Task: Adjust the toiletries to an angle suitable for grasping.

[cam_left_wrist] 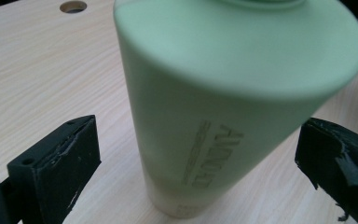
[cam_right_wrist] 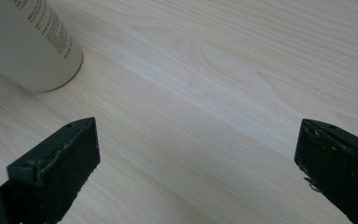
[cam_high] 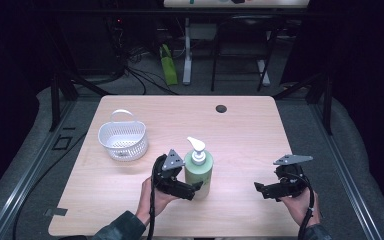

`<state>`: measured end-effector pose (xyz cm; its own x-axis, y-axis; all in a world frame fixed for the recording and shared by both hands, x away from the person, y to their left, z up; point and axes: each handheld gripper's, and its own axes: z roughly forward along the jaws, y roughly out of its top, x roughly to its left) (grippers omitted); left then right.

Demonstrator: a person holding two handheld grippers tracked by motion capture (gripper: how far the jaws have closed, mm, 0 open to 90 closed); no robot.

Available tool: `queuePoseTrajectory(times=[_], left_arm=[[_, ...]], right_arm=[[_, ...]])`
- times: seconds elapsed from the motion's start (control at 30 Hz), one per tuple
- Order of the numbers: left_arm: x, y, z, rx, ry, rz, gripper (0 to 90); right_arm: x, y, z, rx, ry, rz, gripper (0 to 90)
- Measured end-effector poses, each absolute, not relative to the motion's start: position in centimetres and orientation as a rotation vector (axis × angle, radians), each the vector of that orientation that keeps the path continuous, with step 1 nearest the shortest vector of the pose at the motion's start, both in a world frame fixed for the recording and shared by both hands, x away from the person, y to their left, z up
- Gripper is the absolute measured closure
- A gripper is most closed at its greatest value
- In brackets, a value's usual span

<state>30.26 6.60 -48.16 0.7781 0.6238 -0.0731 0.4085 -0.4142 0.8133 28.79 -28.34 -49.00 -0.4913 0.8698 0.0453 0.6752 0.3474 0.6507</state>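
Near counter (cam_high: 240,125) edge: green pump bottle (cam_high: 198,172), upright between the left hand-held gripper (cam_high: 196,189)'s spread jaws for grasping; right hand-held gripper (cam_high: 258,188) released, idle.

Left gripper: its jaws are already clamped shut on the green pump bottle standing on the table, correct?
Not quite. The left gripper has its jaws open on either side of the bottle, with gaps on both sides, as the left gripper view shows. The bottle does stand on the table.

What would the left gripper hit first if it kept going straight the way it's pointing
The green pump bottle: it stands between the open jaws of the left gripper, directly ahead, with gaps on both sides.
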Motion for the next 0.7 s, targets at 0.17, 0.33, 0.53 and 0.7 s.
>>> queuePoseTrajectory(times=[0.17,0.33,0.53,0.7], left_arm=[[30.7,6.2,-47.8,2.039,0.76,0.303,0.0],[30.9,5.7,-47.6,2.027,0.749,0.294,0.0],[31.0,5.2,-47.3,2.021,0.732,0.297,1.0],[30.9,5.1,-47.0,2.007,0.721,0.314,10.7]], right_arm=[[28.8,-28.4,-49.0,1.368,2.308,0.888,0.0],[28.8,-28.3,-49.0,1.371,2.311,0.886,0.0],[28.9,-28.3,-49.1,1.363,2.323,0.875,0.1],[28.9,-28.3,-49.1,1.365,2.326,0.877,0.1]])
